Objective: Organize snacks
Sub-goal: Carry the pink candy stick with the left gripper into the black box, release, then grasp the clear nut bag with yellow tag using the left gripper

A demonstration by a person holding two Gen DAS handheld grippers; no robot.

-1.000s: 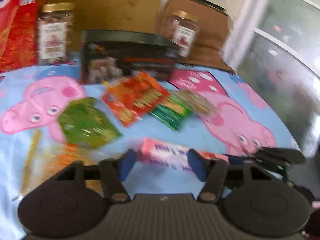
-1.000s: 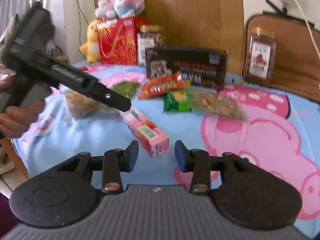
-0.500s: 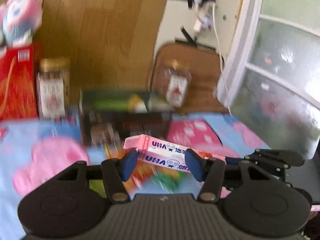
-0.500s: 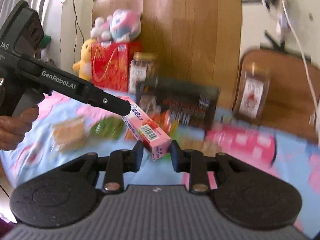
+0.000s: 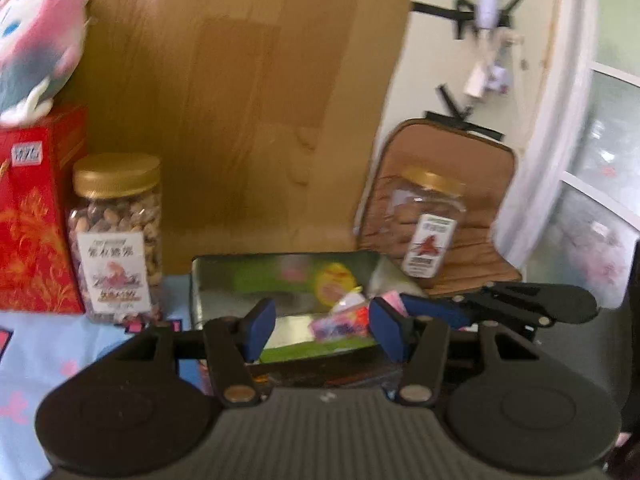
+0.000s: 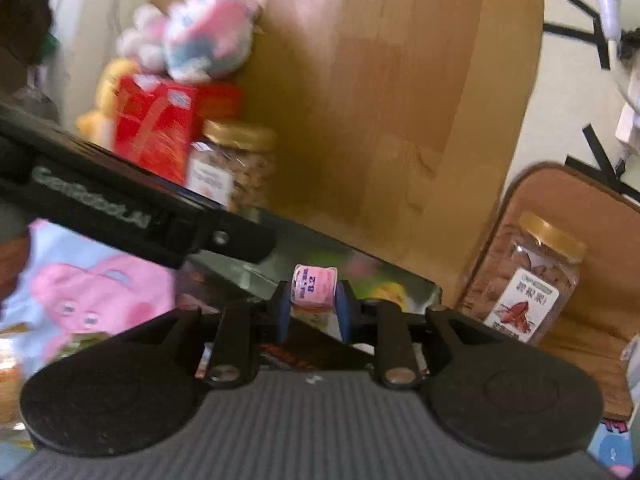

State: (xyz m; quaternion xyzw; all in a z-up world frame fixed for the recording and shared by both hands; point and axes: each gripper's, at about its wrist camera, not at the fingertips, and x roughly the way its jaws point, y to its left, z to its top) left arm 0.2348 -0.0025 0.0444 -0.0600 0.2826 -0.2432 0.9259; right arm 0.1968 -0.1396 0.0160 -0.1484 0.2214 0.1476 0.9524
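In the lower centre of the right wrist view, the right tongs have just been closing and now clench the end of the pink snack box above the open black tin. The left tongs stand released, nothing between their pads, over the same tin, where wrapped sweets lie.

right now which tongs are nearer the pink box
Right. The right tongs are clamped on the end of the pink box, having just been closing on it. The left tongs are off to its side, jaws apart, nothing clearly held.
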